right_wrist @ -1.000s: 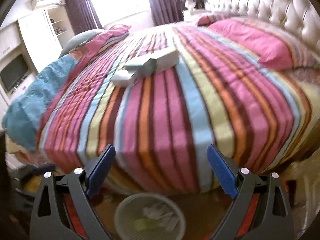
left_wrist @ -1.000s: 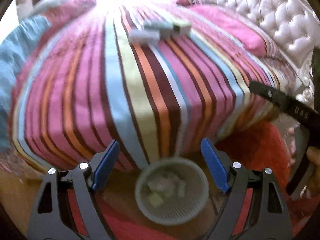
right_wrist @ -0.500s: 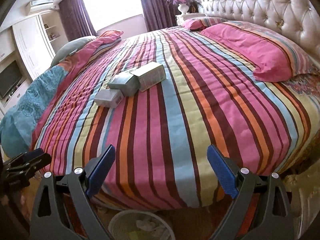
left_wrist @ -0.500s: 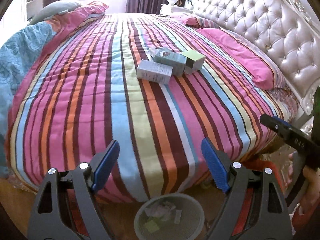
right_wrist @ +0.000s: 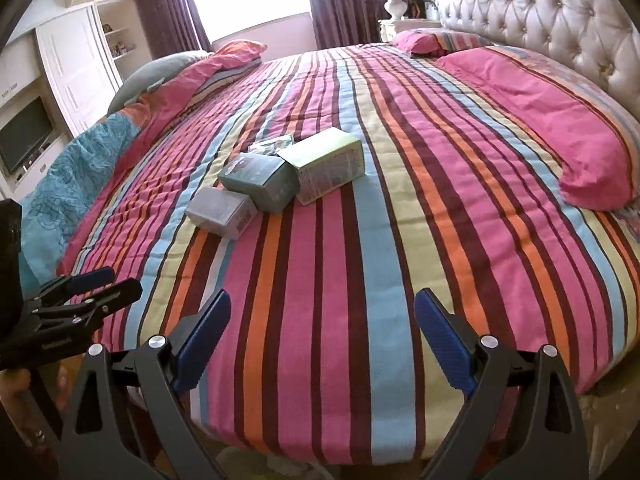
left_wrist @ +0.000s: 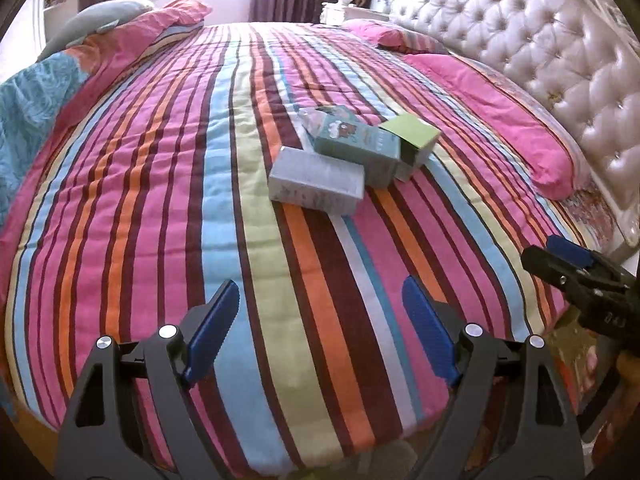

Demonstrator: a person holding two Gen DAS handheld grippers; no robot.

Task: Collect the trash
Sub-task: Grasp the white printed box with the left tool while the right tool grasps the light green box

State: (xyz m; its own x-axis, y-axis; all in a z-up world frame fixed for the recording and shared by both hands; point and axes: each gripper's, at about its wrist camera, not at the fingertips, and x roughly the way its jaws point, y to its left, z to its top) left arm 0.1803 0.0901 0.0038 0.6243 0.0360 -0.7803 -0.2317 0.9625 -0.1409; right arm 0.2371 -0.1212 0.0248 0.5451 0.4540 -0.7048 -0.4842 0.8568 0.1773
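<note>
Three small cartons lie together in the middle of the striped bed (left_wrist: 160, 200): a grey box (left_wrist: 316, 180) nearest, a teal box (left_wrist: 356, 142) behind it, and a green-topped box (left_wrist: 414, 136) to the right. In the right wrist view they are the grey box (right_wrist: 222, 210), teal box (right_wrist: 260, 180) and green box (right_wrist: 326, 162). My left gripper (left_wrist: 320, 332) is open and empty above the bed's near edge. My right gripper (right_wrist: 322, 334) is open and empty, beside it to the right (left_wrist: 576, 264).
A tufted white headboard (left_wrist: 560, 52) and pink pillows (left_wrist: 500, 128) lie to the right. A blue blanket (right_wrist: 76, 172) and grey cushion lie on the left side. A white cabinet with a TV (right_wrist: 24, 136) stands at far left. A nightstand with a flower vase (right_wrist: 396, 4) stands behind.
Both grippers have risen and moved forward over the bed's edge. The waste basket on the floor has dropped out of view. The boxes now appear closer. Both grippers stay open.
</note>
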